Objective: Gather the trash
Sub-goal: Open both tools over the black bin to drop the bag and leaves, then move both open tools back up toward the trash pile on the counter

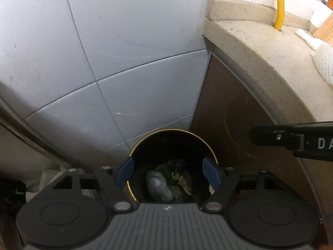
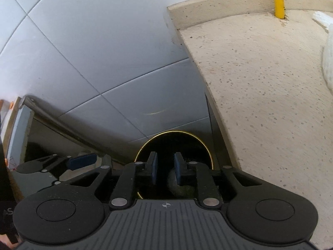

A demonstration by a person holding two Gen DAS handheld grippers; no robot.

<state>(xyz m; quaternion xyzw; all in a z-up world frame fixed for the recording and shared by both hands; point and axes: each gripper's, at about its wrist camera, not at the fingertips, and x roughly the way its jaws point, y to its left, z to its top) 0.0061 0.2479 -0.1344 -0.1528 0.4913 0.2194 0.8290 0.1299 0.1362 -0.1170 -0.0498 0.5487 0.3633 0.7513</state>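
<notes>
Left wrist view: the left hand-held gripper [image 1: 168, 174] gapes empty over the bin [image 1: 173, 164] at lower centre; the right hand-held gripper [image 2: 165, 167], narrowly parted, should release directly above the opening.

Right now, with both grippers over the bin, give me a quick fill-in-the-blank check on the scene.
1. The bin has a thin ____-coloured rim.
2. The left gripper has its jaws ____, with nothing between them.
3. A grey wad lies ____ the bin.
4. A ____ pipe rises from the stone counter.

Missing words: gold; open; inside; yellow
</notes>
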